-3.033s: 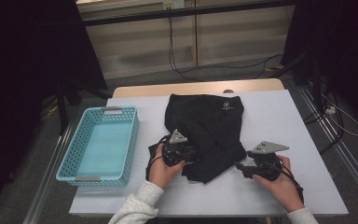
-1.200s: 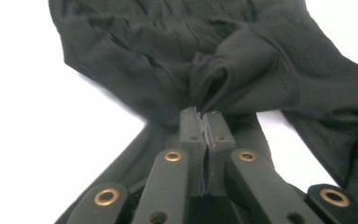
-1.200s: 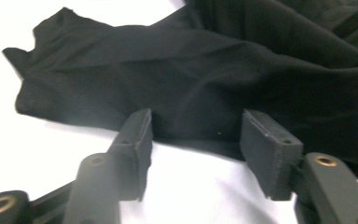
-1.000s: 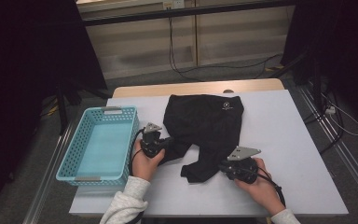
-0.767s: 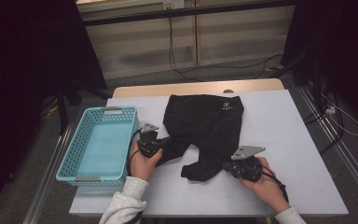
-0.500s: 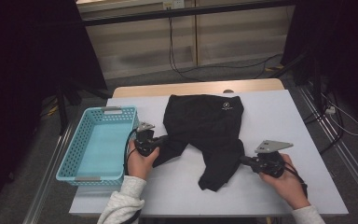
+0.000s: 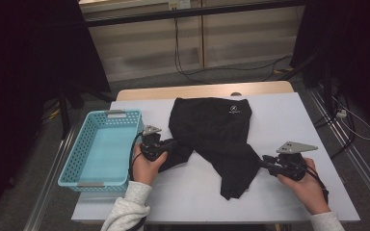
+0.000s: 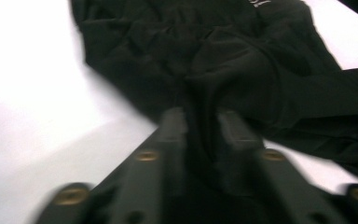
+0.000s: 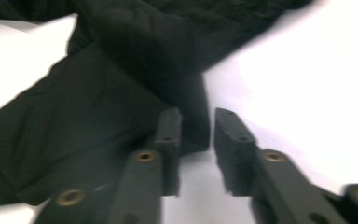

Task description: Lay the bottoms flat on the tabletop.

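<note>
Black garment [image 7: 221, 134] spread on a white table [image 7: 289, 110]; room kept dark.
Cloth lies between both parted jaws, which have just been opening: left gripper [image 7: 171, 143], right gripper [image 7: 265, 162]. A blue basket [image 7: 120, 118] is set left; cables cross the grey floor [image 7: 212, 77].

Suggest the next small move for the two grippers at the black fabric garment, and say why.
Probably draw both back off the black fabric garment and re-grip for a fold. The jaws of the left gripper and right gripper have just been opening; each keeps a cloth edge between loosened jaws, and the garment lies spread on the white table beside the light blue plastic basket.
</note>
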